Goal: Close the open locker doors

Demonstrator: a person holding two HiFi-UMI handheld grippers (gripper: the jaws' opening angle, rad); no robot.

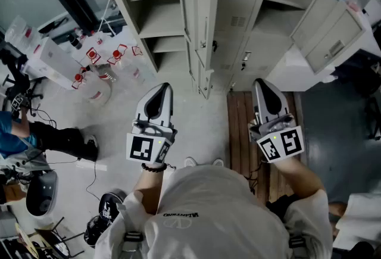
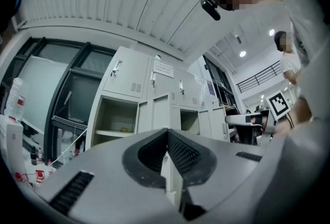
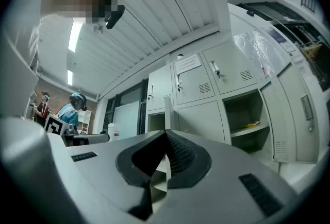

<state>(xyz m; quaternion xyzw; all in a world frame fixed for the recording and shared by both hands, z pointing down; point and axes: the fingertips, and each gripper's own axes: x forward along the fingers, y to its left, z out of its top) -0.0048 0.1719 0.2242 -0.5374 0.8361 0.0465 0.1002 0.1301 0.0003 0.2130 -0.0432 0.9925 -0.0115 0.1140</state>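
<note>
Shoulders in a white shirt (image 1: 208, 204) fill the bottom of the head view, and both arms reach forward from them, each carrying a tool. The left tool (image 1: 162, 91) and the right tool (image 1: 262, 86) both have their jaws pressed together with nothing between them. Each gripper view shows the ribbed pads meeting at the tip. That suits the job, I judge, since a closed tip makes a firm nose for pushing a panel, and nothing here needs pinching.

Both tools are held slightly raised and aimed at the lockers (image 1: 244, 2), well apart from them, so no door is touched yet. The centre door (image 1: 199, 19) stands swung out edge-on, just ahead of the left tool, beside a compartment with bare shelves (image 1: 158, 19). The right-hand door (image 1: 330, 34) hangs open at the far right, beyond the right tool, and its compartment holds something yellow on a shelf (image 3: 252, 125).

A wooden platform (image 1: 241, 127) lies on the floor under the right tool and may need stepping onto. Bottles with red labels (image 1: 95, 58) and a seated person (image 1: 36, 133) are off to the left, apparently clear of the centre door's swing.
</note>
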